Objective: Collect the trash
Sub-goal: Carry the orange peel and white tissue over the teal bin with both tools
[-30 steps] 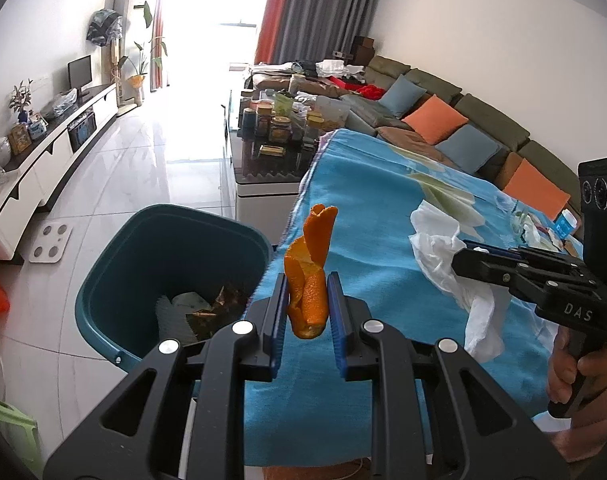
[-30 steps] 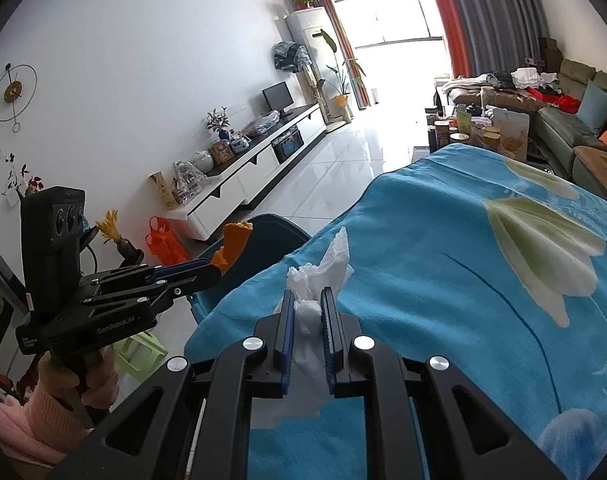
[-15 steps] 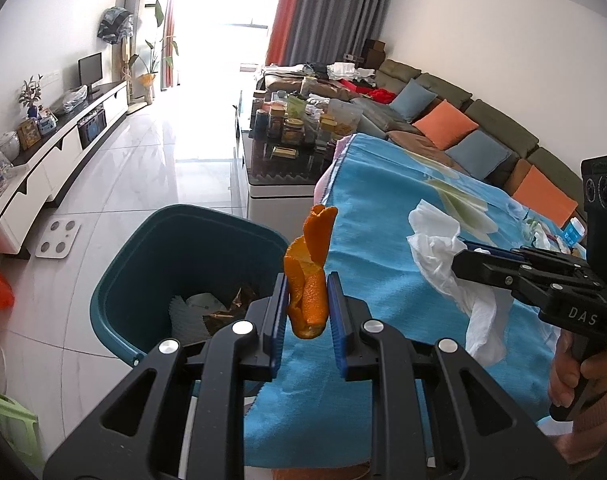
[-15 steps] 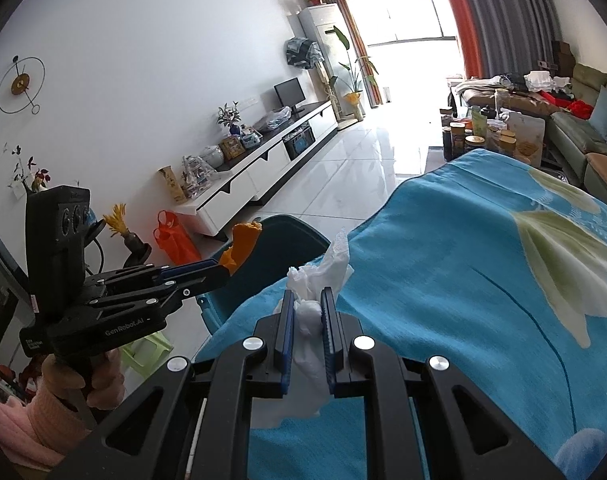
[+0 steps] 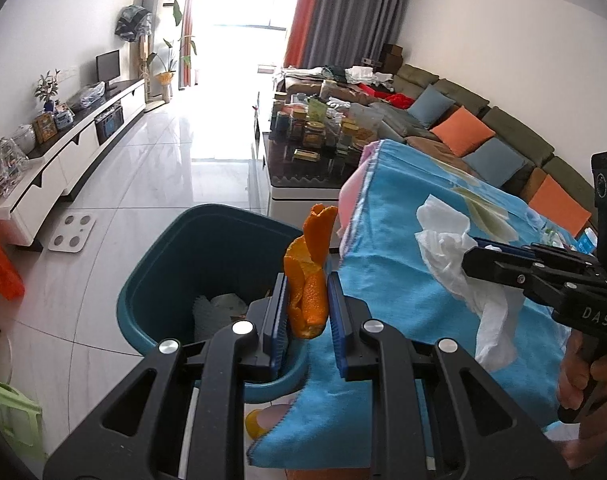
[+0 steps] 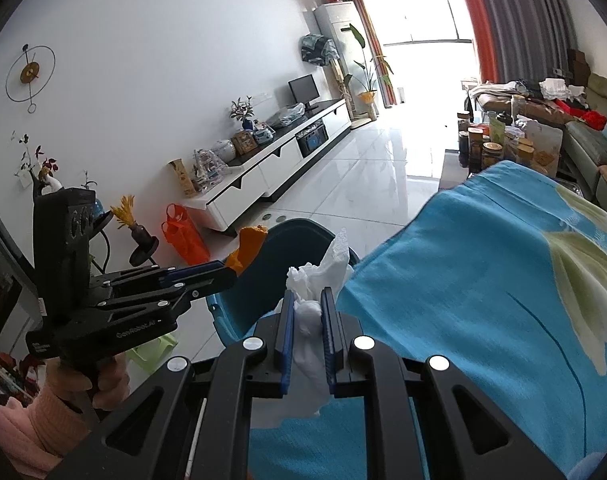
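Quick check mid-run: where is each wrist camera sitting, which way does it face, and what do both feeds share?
Left wrist: on the left claw, looking along its fingers at the orange peel it grips, above the teal bin; the right claw and hand show at the right edge.
Right wrist: on the right claw, facing the white tissue it grips, over the blue cloth; the left claw, hand and pink sleeve show at left.
Shared: bin, peel, tissue, cloth.
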`<state>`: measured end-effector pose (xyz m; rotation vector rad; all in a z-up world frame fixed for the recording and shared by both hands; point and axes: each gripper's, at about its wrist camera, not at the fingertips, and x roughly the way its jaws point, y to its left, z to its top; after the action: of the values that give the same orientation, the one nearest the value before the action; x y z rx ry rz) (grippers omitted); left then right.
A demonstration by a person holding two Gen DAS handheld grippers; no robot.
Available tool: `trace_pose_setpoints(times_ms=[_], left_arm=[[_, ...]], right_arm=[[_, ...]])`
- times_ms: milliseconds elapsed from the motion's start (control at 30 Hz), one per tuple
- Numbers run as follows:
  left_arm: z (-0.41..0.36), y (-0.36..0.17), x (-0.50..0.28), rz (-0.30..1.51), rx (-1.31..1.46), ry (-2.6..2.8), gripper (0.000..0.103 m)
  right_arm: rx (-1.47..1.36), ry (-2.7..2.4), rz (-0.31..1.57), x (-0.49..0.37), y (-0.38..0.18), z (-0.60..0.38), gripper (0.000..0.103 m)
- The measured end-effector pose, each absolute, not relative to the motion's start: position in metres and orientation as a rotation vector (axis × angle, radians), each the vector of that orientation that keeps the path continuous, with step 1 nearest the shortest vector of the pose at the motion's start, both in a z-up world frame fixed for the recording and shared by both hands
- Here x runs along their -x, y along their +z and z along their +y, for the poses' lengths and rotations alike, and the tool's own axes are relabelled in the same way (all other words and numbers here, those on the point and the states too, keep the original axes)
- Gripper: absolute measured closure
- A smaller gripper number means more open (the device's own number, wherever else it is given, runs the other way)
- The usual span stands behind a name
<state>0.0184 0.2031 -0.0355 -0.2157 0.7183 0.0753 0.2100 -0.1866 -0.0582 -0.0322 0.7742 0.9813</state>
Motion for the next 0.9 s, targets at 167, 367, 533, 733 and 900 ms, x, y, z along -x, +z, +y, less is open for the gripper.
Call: trace_pose_setpoints(times_ms=[167, 367, 533, 733, 900], left_arm=[[0.214, -0.037, -0.015, 0.716, 0.219, 0.101, 0.083], [0.224, -0.040, -0.013, 0.718, 0.230, 0.122, 0.083], [0.228, -0.042, -0.015, 0.722, 0.234, 0.130, 0.083], [0.226, -0.044, -0.017, 0.727, 0.243, 0.139, 0.083], [0.228, -0.047, -0.022, 0.732, 0.242, 0.142, 0.083]], right_arm=[[0.038, 0.994, 0.771, -0.211, -0.055, -0.176, 0.091], [0.045, 1.005, 0.775, -0.214, -0.054, -0.167, 0.091], [0.052, 1.012, 0.776, -0.216, -0.054, -0.158, 0.091], [0.047, 1.024, 0.787, -0.222, -0.056, -0.148, 0.091], [0.040, 1.031, 0.793, -0.227, -0.057, -0.139, 0.091]])
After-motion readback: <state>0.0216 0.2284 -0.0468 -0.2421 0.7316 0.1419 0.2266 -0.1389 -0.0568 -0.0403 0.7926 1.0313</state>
